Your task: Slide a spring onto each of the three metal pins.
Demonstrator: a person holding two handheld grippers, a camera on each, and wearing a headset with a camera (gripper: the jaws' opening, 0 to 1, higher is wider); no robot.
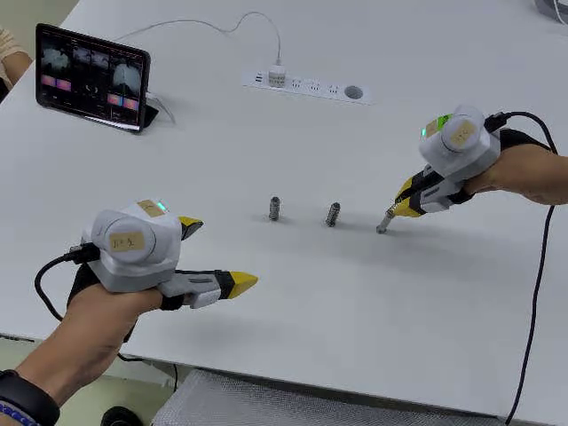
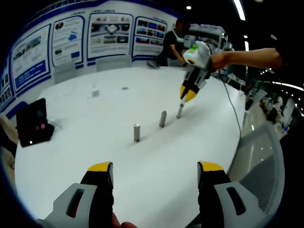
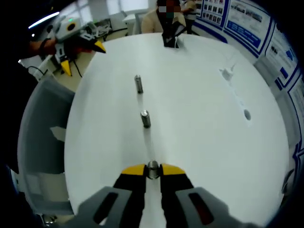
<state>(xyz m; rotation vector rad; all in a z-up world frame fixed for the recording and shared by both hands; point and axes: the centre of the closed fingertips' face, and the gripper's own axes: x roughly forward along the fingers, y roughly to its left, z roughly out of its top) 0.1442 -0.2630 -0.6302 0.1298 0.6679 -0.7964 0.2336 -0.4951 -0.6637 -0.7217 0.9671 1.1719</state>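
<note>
- Pins, head view: first pin (image 1: 274,209) and middle pin (image 1: 333,214) stand upright on the white table (image 1: 355,311), with ribbed sides. The third pin (image 1: 384,222) leans with its foot on the table, pinched by the right gripper (image 1: 396,211).
- We see the left gripper (image 1: 217,255) hover near the front edge, jaws spread, nothing between them. Yellow stickers (image 1: 127,240) on both grippers carry handwriting we cannot read. A tablet (image 1: 89,75) and a power strip (image 1: 306,86) lie far back.
- Left gripper view: its jaws stand wide apart above the table. The three pins line up ahead, with the right gripper (image 2: 183,99) at the farthest. Text on the wall posters (image 2: 71,38) is too small to read.
- Right gripper view: its jaws are clenched on the third pin (image 3: 152,169), with the other two beyond it.
</note>
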